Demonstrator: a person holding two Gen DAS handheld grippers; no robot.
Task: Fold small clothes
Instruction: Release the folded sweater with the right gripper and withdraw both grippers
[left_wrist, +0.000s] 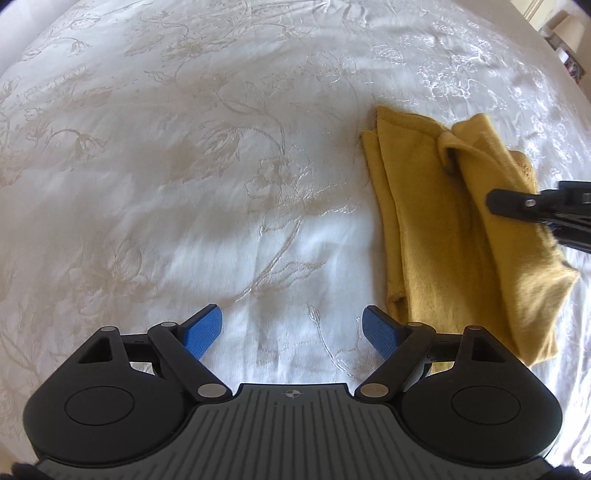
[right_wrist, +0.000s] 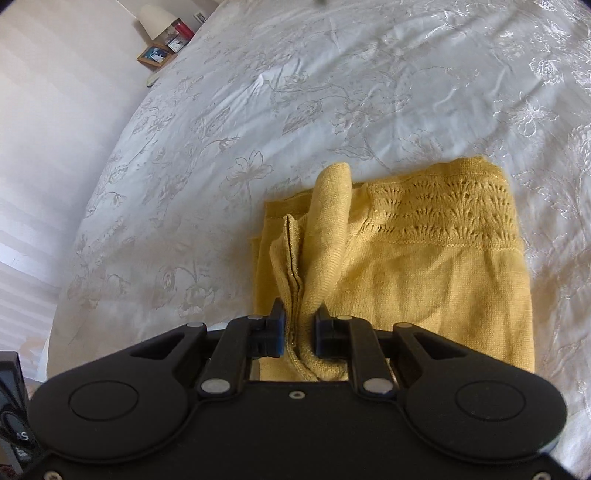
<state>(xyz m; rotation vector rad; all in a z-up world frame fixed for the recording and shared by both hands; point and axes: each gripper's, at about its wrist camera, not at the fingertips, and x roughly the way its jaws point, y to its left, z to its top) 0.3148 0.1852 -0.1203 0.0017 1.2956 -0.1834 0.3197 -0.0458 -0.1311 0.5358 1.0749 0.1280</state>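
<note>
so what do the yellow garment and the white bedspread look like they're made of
Yellow garment: a soft, matte knit, probably cotton or wool; fine rib texture and an openwork lace band show. White bedspread: woven damask-like cloth with a slight sheen, judging by its raised floral pattern catching light.

- Location type: bedroom in a home.
- Landmark: wide bed covered by a white satin bedspread (right_wrist: 332, 92) with woven floral pattern.
- Beyond the bed's far corner: cream fabric lampshade (right_wrist: 155, 18), small wooden-framed photograph (right_wrist: 154, 55), small clock (right_wrist: 176, 45).
- Beside the bed: plain pale wall (right_wrist: 55, 129).
</note>
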